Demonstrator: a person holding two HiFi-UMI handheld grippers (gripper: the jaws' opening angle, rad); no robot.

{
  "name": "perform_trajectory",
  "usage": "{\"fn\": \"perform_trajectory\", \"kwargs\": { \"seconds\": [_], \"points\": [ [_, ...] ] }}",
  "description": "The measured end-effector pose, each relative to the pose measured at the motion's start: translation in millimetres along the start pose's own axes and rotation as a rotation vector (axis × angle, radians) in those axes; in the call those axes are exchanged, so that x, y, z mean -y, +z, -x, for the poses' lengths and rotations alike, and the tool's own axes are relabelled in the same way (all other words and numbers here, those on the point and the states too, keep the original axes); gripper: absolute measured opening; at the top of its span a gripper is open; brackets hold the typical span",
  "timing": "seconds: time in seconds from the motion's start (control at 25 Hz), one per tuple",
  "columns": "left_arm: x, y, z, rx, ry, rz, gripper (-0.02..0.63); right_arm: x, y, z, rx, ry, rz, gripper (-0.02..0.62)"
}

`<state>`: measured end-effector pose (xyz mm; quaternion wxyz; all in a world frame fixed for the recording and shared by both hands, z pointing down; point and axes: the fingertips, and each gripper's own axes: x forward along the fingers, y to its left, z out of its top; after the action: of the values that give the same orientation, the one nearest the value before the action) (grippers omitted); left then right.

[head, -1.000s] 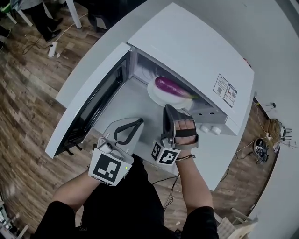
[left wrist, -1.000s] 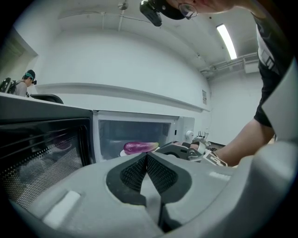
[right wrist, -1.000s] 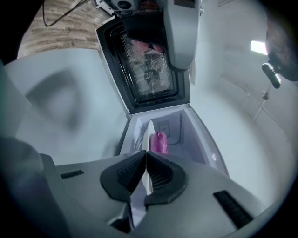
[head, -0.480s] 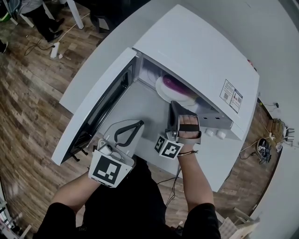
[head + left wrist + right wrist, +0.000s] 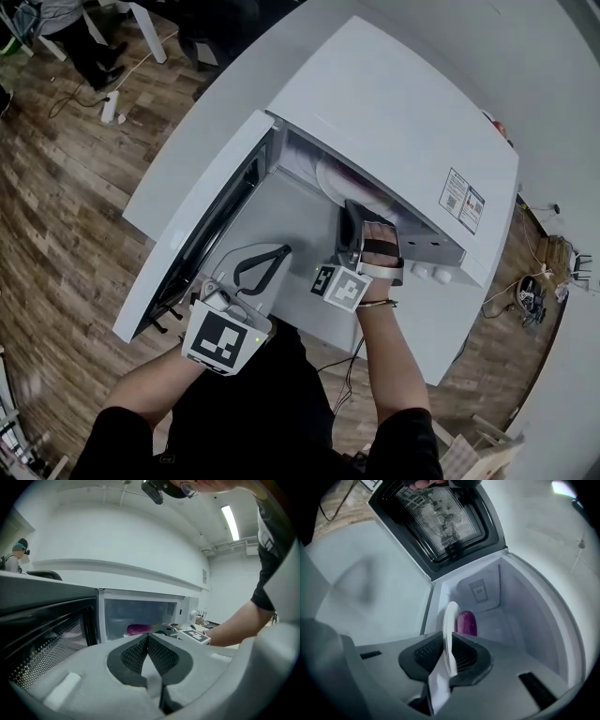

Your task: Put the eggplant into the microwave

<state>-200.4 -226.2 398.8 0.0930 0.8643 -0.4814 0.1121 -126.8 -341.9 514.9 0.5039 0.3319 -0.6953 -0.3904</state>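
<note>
The eggplant (image 5: 466,623) lies on its white plate (image 5: 449,616) inside the microwave (image 5: 394,103). The right tool (image 5: 447,649) has just been opening, with the plate rim between its loosened jaws. It should spread fully, then draw straight back, clear of the cavity walls. The left tool (image 5: 147,638), pressed together and empty, hangs near the open door (image 5: 202,216) at the left.

Purple eggplant (image 5: 466,623) w/ plate (image 5: 449,620) — inside open microwave (image 5: 394,103)

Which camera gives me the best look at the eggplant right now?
The right gripper view: the eggplant is close and plainly purple, beside the plate rim inside the microwave. The left gripper view shows it small and distant; the head view mostly hides it under the microwave top.
</note>
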Motion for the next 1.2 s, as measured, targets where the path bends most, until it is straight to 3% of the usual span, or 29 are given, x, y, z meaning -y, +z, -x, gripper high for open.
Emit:
{"fn": "perform_trajectory", "kwargs": {
  "seconds": [0.16,0.36,0.48,0.92,1.2],
  "points": [
    [-1.1,1.6,-1.5,-0.011,-0.006,0.001,0.008,-2.7,-2.1,-1.5,-0.001,0.048,-0.015,0.076],
    [0.7,4.0,-3.9,-0.010,-0.008,0.009,0.008,-0.3,3.2,10.5,0.032,0.038,-0.010,0.085],
    [0.3,4.3,-5.1,-0.007,-0.004,0.015,0.008,-2.7,3.1,11.6,0.029,0.028,0.005,0.047],
    [0.4,6.0,-2.0,-0.029,0.017,0.010,0.008,13.8,-2.1,-13.5,-0.026,0.043,-0.088,0.032],
    [8.8,17.9,11.2,-0.031,0.013,0.036,0.008,16.7,2.9,5.3,0.010,0.057,-0.149,0.034]
  ]
}}
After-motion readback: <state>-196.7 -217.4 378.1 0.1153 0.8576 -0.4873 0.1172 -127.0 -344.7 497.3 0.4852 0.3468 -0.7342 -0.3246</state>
